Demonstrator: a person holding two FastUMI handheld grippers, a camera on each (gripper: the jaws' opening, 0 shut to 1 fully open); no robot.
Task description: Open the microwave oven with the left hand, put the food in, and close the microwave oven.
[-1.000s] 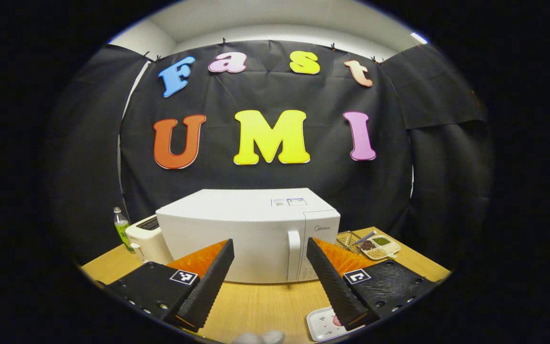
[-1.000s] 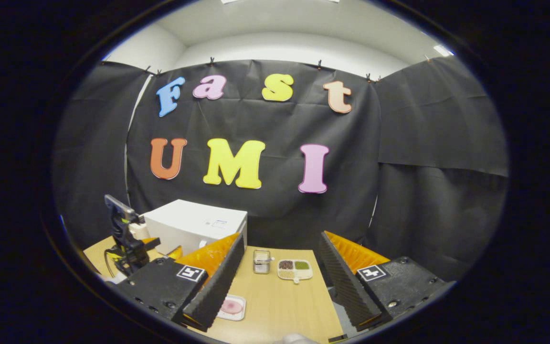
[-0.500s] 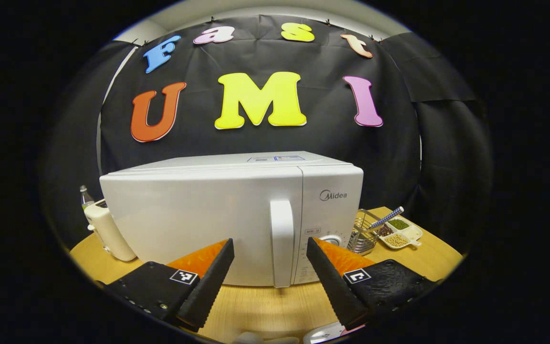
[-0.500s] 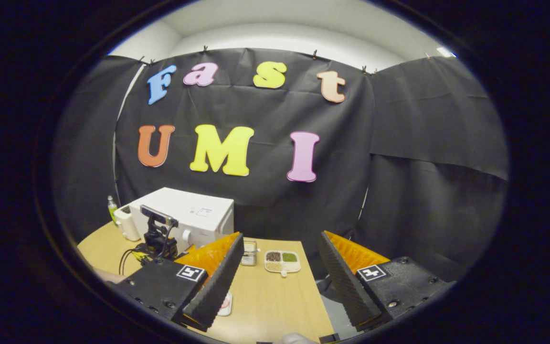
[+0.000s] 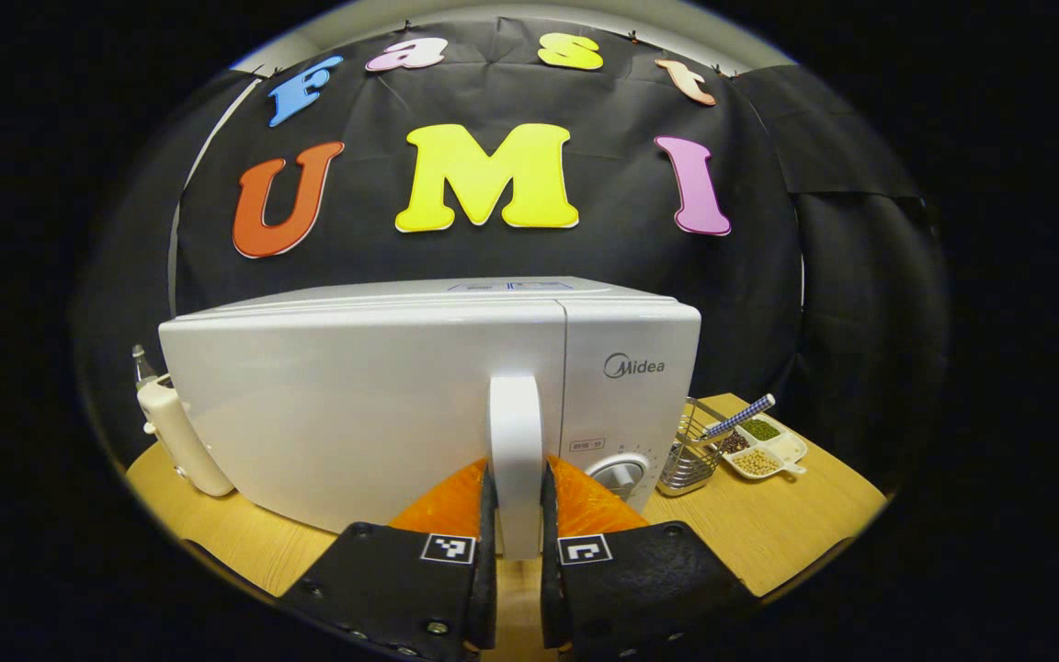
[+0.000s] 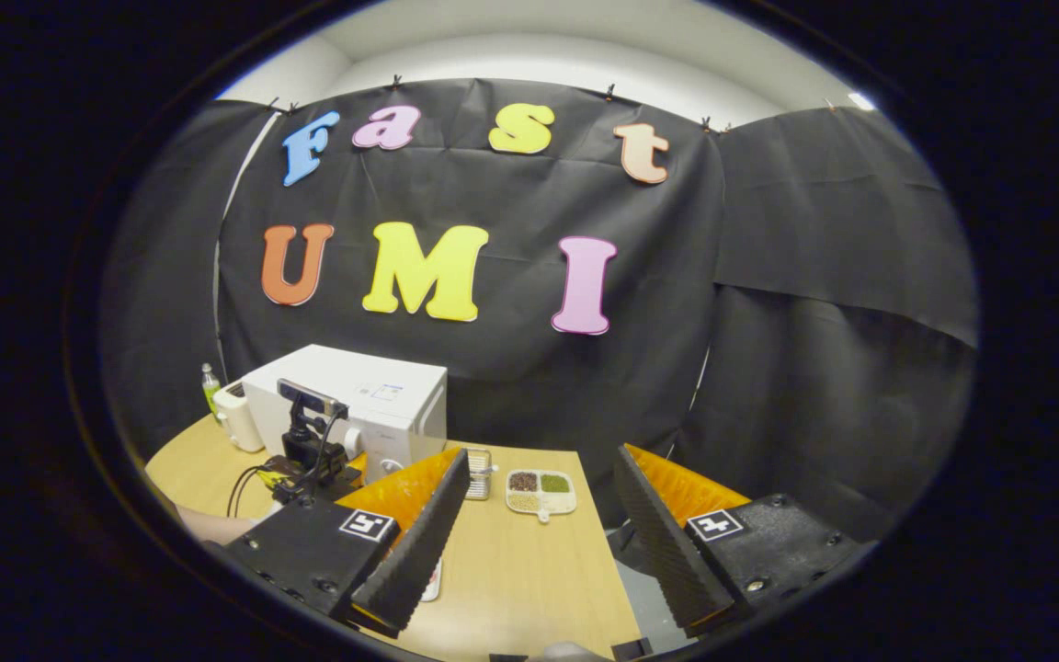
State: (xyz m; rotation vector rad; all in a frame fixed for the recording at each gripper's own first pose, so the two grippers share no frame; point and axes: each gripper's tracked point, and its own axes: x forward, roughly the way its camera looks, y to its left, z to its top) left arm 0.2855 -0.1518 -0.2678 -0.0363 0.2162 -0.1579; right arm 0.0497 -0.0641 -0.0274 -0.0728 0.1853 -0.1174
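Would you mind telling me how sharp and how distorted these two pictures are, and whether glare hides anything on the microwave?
Left gripper view: the microwave is sharp and evenly lit, no glare on its door; fisheye bows its top edge, and the left gripper, shut on the handle, is crisp. Right gripper view: the open right gripper is sharp; the table edges curve and the far divided dish looks small and soft.

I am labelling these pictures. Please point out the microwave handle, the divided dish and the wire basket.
microwave handle (image 5: pixel 515 432), left gripper view, middle of the upright bar.
divided dish (image 5: pixel 762 449), left gripper view, its rim.
wire basket (image 5: pixel 688 460), left gripper view, its front wall.
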